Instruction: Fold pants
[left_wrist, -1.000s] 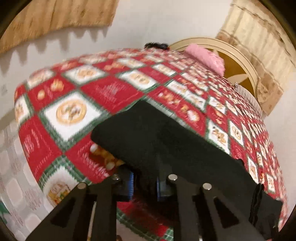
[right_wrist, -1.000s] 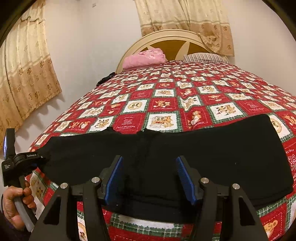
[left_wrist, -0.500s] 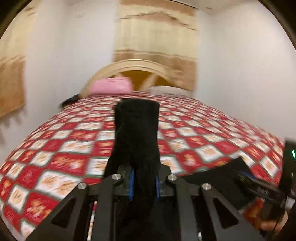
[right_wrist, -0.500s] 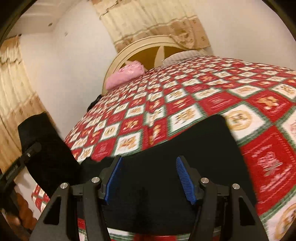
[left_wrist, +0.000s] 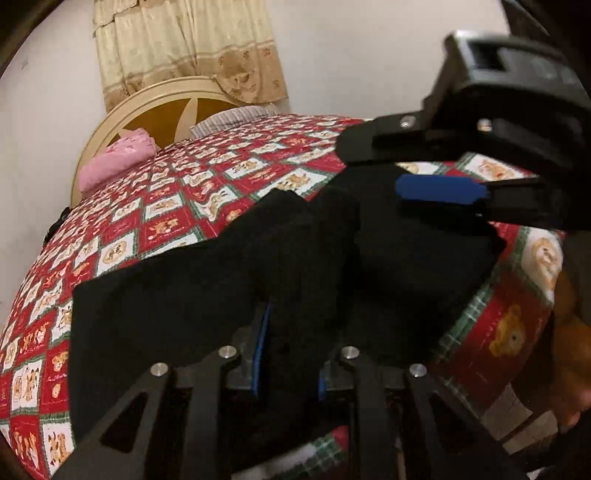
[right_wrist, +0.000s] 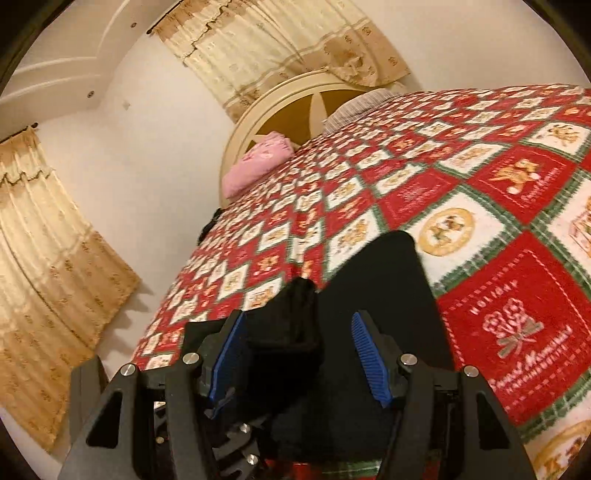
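My left gripper (left_wrist: 288, 354) has brought one end of the black pants (left_wrist: 207, 280) across the bed (left_wrist: 177, 206); its jaws have just been opening, the cloth between them. The right gripper (right_wrist: 297, 354) keeps its jaws wide above the pants, holding nothing, I think to leave room.

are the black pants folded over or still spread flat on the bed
Folded over: one end of the black pants lies doubled across the rest, on the quilt.

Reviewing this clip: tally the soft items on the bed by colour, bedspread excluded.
Black: 1, the pants
Pink: 1, the folded pink cloth by the headboard
Grey striped: 1, the pillow
Total: 3
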